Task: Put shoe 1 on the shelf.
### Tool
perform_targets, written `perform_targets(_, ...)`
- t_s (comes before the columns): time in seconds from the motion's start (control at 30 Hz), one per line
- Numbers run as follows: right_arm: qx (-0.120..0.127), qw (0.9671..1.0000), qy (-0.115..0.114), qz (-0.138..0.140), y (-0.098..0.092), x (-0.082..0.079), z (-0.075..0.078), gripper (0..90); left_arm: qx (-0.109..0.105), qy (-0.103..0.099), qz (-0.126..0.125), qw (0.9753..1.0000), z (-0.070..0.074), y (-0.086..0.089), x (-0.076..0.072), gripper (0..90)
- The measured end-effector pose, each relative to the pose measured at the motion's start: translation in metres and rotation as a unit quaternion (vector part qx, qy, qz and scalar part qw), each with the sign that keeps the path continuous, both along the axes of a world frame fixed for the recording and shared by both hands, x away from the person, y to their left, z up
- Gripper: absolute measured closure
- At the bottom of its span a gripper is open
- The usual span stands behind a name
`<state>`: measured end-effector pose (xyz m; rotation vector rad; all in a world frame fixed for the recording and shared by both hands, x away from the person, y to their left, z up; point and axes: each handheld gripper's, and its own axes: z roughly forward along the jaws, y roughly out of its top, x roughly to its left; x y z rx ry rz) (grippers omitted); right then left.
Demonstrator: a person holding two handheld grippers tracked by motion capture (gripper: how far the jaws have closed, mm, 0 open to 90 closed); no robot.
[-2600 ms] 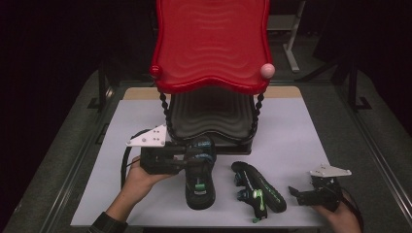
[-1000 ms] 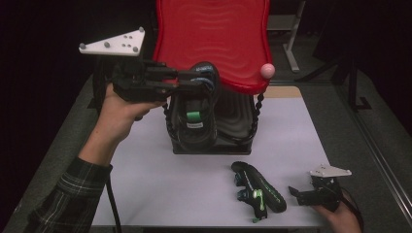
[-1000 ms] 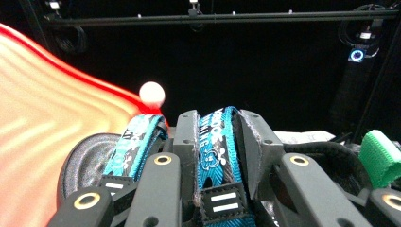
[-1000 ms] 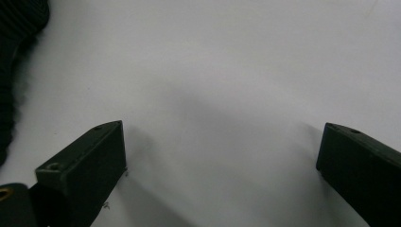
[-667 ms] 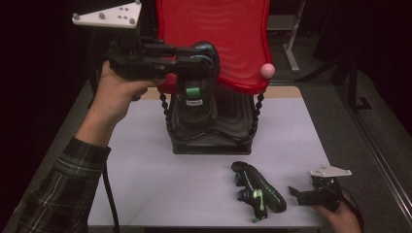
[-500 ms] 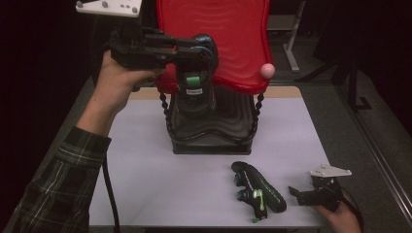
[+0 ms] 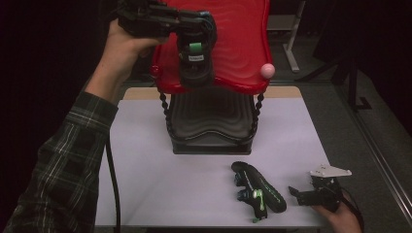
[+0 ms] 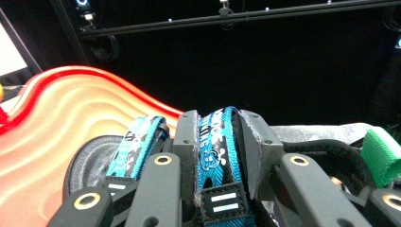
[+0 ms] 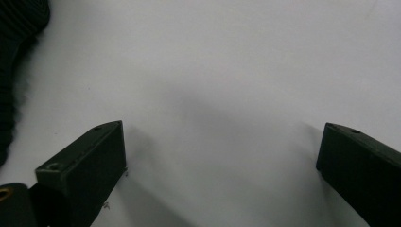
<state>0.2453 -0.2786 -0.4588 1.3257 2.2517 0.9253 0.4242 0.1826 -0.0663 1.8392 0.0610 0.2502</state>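
**Ana:** Dark room all around, and at its middle a table (image 7: 145,145) with a pale lilac top. What is being handled?

**Ben:** A black sandal (image 7: 195,58) with a blue patterned strap (image 8: 215,156) and a green tab (image 8: 380,151). The left gripper (image 7: 187,29) holds it up in the air, over the top shelf of a two-tier rack. The jaws are clamped on the blue strap; the left gripper view shows the strap pinched between them.

**Ana:** And the rack?

**Ben:** Its top shelf is a wavy red tray (image 7: 233,43), its lower one a wavy black tray (image 7: 211,121), joined by beaded black posts. A small pink ball (image 7: 267,71) sits at the red tray's front right corner. The rack stands at the middle of the table, toward the back.

**Ana:** Anything else on the table?

**Ben:** A second black sandal (image 7: 257,191) lies near the front edge, in front of the rack. Just to its right, the right gripper (image 7: 300,195) rests low at the table, held by a hand. Its jaws stand wide apart with nothing between them, above bare tabletop in the right gripper view.

**Ana:** The person?

**Ben:** A plaid sleeve (image 7: 68,165) reaches up on the left.
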Motion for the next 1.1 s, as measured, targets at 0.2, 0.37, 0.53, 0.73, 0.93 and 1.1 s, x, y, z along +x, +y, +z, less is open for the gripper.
perform_targets(0.2, 0.002, 1.0000, -0.001, 0.000, 0.000, 0.000, 0.000, 1.6, 0.006, -0.002, 0.008, 0.9999, 0.003, 0.000, 0.020, 70.1)
perform_targets(0.37, 0.003, 1.0000, 0.000, 0.000, 0.000, 0.000, 0.000, 1.6, 0.015, -0.005, 0.019, 0.9997, 0.006, 0.001, 0.035, 70.2)
perform_targets(0.53, 0.006, 1.0000, 0.001, -0.001, -0.001, 0.000, 0.000, 1.6, 0.024, -0.012, 0.024, 0.9993, 0.003, 0.001, 0.045, 70.1)
perform_targets(0.73, 0.005, 1.0000, 0.001, 0.000, -0.001, 0.000, 0.000, 1.6, 0.028, -0.007, 0.023, 0.9993, -0.004, 0.002, 0.051, 70.1)
perform_targets(0.93, 0.004, 1.0000, 0.000, 0.000, -0.001, 0.000, 0.000, 1.6, 0.021, 0.000, 0.012, 0.9997, -0.013, 0.003, 0.050, 70.1)
perform_targets(1.1, 0.003, 1.0000, -0.001, 0.000, 0.000, 0.000, 0.000, 1.6, 0.027, 0.004, 0.007, 0.9996, -0.018, 0.000, 0.048, 69.9)
